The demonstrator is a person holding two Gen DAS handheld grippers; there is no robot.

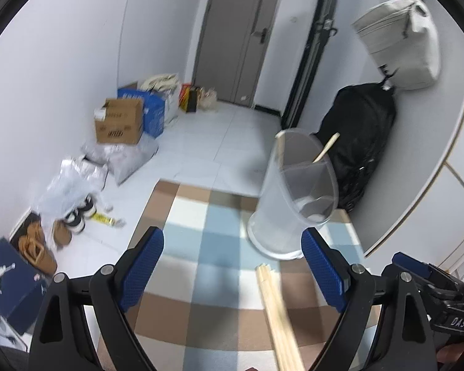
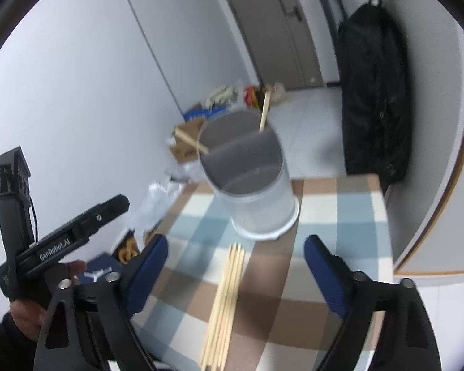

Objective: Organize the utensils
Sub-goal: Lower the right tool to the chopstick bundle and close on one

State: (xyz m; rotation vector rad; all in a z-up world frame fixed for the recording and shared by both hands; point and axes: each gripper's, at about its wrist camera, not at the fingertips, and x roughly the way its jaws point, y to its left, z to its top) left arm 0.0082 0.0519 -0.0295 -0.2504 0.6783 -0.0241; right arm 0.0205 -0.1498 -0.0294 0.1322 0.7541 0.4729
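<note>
A translucent round utensil holder (image 1: 290, 198) (image 2: 250, 185) with inner dividers stands on a checked tablecloth (image 1: 207, 247) (image 2: 334, 216). Two wooden sticks (image 1: 326, 148) (image 2: 264, 108) lean inside it. A bundle of wooden chopsticks (image 1: 278, 315) (image 2: 225, 303) lies on the cloth in front of the holder. My left gripper (image 1: 233, 266) is open and empty above the cloth, with the chopsticks between its fingers. My right gripper (image 2: 236, 275) is open and empty over the chopstick bundle. The left gripper's body shows at the left of the right wrist view (image 2: 62, 235).
Beyond the table's far edge the floor holds cardboard boxes (image 1: 119, 120), plastic bags (image 1: 74, 182) and shoes. A black bag (image 1: 362, 142) (image 2: 374, 92) hangs against the right wall, a grey backpack (image 1: 402, 40) above it. A grey door (image 1: 238, 34) is behind.
</note>
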